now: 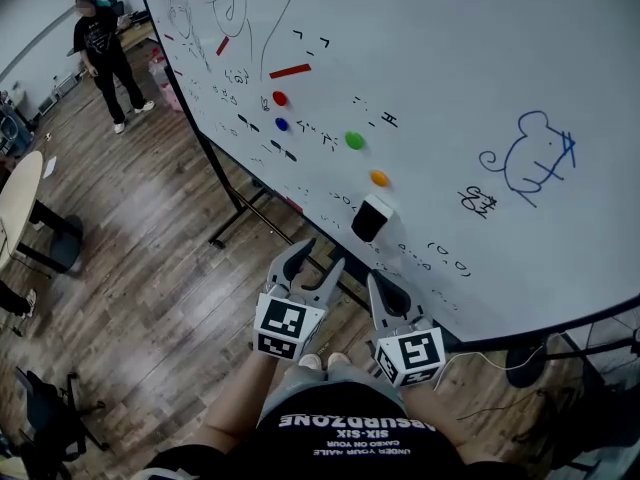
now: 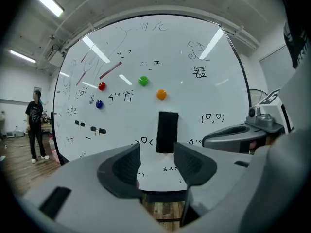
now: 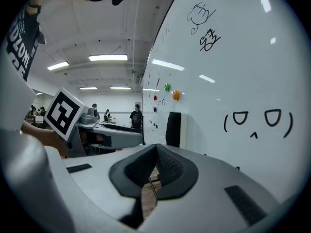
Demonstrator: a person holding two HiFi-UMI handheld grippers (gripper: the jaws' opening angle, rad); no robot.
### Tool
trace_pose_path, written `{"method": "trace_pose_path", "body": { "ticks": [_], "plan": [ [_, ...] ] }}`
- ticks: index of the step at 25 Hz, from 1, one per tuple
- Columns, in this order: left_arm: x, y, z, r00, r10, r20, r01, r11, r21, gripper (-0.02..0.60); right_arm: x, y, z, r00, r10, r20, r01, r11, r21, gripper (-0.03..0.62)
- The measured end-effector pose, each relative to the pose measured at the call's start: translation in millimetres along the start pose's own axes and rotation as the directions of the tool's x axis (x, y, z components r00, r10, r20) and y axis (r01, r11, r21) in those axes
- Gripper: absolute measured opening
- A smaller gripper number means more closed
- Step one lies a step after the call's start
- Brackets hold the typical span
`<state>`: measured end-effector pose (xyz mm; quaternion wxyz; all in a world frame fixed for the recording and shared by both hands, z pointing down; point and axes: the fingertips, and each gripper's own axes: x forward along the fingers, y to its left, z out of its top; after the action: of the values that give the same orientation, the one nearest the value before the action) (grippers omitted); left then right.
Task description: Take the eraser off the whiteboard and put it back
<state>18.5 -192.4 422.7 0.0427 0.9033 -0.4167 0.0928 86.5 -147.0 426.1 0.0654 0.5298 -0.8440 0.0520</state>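
Observation:
A black eraser with a white back [image 1: 372,218] clings to the whiteboard [image 1: 470,88] near its lower edge. My left gripper [image 1: 318,258] is held just short of it and a little to its left, jaws open with nothing between them. The left gripper view shows the eraser [image 2: 167,131] upright on the board, straight ahead past the gap of the left gripper [image 2: 156,161]. My right gripper [image 1: 385,290] hangs beside the left one, below the eraser, with its jaws shut and empty. In the right gripper view its pads [image 3: 167,165] meet, and the eraser [image 3: 173,129] stands ahead to the left.
Red [image 1: 279,98], blue [image 1: 281,124], green [image 1: 354,140] and orange [image 1: 379,178] magnets sit on the board above the eraser, among marker doodles. The board's stand [image 1: 240,208] rests on the wood floor. A person in black [image 1: 105,53] stands far left, a round table [image 1: 18,203] nearer.

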Motion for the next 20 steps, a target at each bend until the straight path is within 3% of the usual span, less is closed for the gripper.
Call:
{"method": "trace_pose_path", "body": {
  "ticks": [11, 20],
  "plan": [
    [-16.6, 1.7, -6.3, 0.999, 0.046, -0.002, -0.046, 0.999, -0.003, 0.036, 3.7, 6.5, -0.7, 0.999, 0.033, -0.003, -0.033, 0.999, -0.003, -0.003],
    [-20.2, -3.8, -10.3, 1.0, 0.015, 0.009, -0.014, 0.998, -0.062, 0.008, 2.1, 7.8, 1.4, 0.999, 0.038, 0.006, -0.038, 0.999, -0.026, -0.003]
  ]
}}
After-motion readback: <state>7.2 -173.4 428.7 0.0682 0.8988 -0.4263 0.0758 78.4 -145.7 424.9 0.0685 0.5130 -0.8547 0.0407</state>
